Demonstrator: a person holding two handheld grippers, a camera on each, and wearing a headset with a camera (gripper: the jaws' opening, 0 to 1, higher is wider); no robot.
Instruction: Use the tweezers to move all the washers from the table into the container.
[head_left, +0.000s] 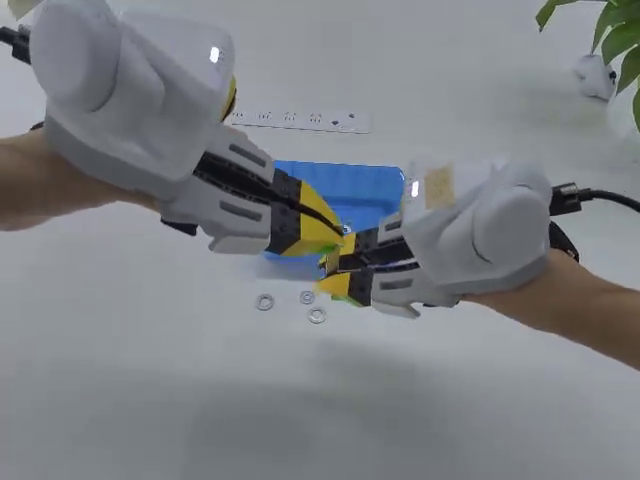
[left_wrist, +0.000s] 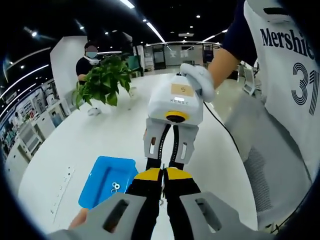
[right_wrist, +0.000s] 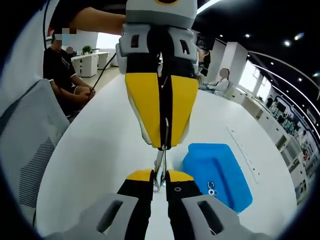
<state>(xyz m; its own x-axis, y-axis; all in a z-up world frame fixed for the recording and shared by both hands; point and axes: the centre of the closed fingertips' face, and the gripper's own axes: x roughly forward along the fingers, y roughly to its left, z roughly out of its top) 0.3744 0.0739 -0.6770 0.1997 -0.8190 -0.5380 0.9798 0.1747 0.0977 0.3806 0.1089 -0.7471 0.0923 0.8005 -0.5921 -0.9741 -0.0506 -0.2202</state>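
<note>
Pinching the tweezers (right_wrist: 161, 162) in both narrow-shut jaws, left gripper (head_left: 322, 238) and right gripper (head_left: 335, 272) tip to tip mid-frame, I had the washers (head_left: 306, 297) just below on the surface (head_left: 150, 380), nearest my right, with the container (head_left: 340, 185) above.

container (head_left: 372, 188) mid-table (head_left: 150, 400) | power strip (head_left: 295, 120) behind it | plant (head_left: 600, 30) far right rear | three washers (head_left: 307, 297) on table before container | other washers (left_wrist: 115, 187) inside container | left gripper (head_left: 330, 232) and right gripper (head_left: 336, 272) tip to tip before container, tweezers (right_wrist: 161, 165) between them
</note>
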